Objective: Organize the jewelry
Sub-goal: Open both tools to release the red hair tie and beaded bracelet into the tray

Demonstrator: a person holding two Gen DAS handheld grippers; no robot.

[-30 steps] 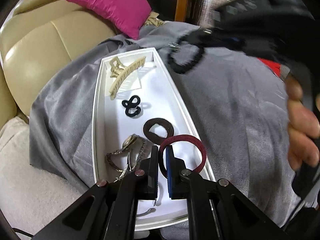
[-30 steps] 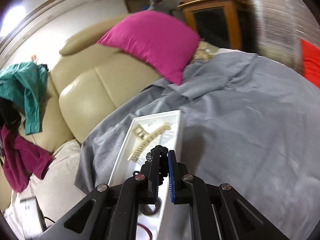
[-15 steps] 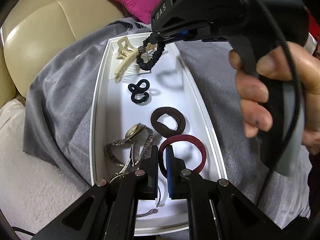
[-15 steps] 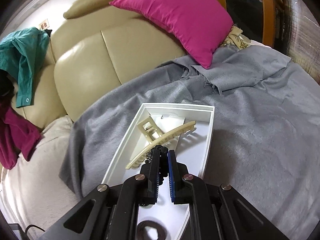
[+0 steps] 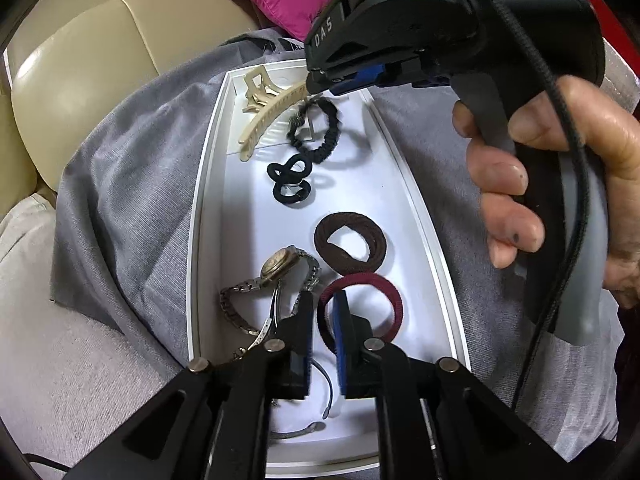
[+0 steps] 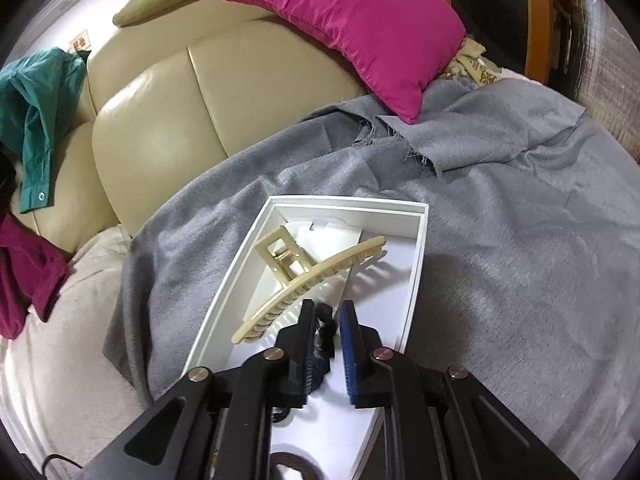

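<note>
A white tray (image 5: 416, 200) lies on a grey cloth. It holds a cream claw clip (image 5: 272, 108), a small twisted black tie (image 5: 280, 176), a brown tie (image 5: 376, 252), a watch (image 5: 280, 264) and a maroon tie (image 5: 388, 292). My left gripper (image 5: 323, 300) is low over the tray's near end. Its jaws are opening, and the maroon tie's left arc lies loose between them. My right gripper (image 5: 320, 82) hovers over the far end, jaws opening. The braided black tie (image 5: 332, 128) sits below it in the tray beside the clip. From the right wrist, that tie (image 6: 326, 326) shows between the parted fingers of the right gripper (image 6: 327, 306).
A person's hand (image 5: 520, 184) holds the right gripper's handle over the tray's right side. The grey cloth (image 6: 500, 260) covers a beige leather sofa (image 6: 160, 120). A pink cushion (image 6: 352, 20) leans at the back. A teal garment (image 6: 28, 112) hangs at the left.
The right gripper swung in over the tray's far end and came down. Its jaws parted and the braided black tie dropped beside the clip. The left jaws parted off the maroon tie.
</note>
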